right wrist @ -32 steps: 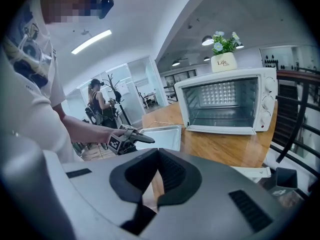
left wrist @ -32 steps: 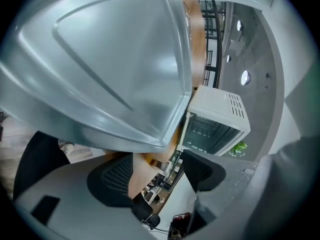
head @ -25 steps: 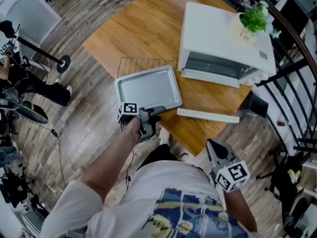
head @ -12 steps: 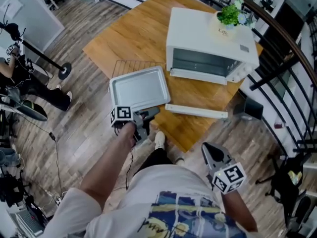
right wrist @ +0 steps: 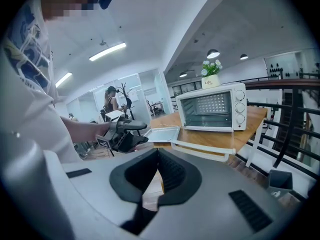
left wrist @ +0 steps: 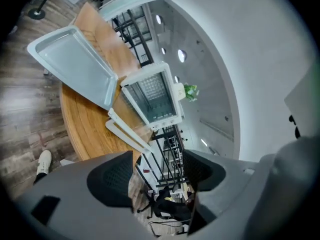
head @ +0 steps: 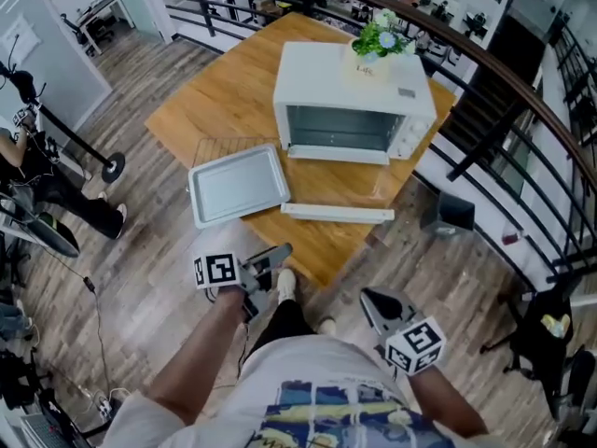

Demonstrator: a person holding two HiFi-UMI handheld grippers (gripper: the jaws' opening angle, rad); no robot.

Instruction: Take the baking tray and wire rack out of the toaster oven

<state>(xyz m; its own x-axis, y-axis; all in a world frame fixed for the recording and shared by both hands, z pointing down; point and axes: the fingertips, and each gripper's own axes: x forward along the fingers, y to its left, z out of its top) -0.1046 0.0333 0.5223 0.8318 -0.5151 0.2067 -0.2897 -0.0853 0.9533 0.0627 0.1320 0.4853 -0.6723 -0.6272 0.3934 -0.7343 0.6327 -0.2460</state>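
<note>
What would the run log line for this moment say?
tray: on table, atop rack | oven: door open | left hand-held gripper: open, empty | right hand-held gripper: shut, empty

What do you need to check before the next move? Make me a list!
1. Baking tray out of the toaster oven: ok, it lies on the wooden table.
2. Wire rack out: ok, it shows under the tray's far edge.
3. Oven inside empty: ok, nothing shows inside in the head view or the right gripper view.
4. Oven door closed: not ok, it hangs open.
5. Left gripper free: ok, jaws apart, nothing between them.
6. Right gripper free: ok, jaws together, holding nothing.
</note>
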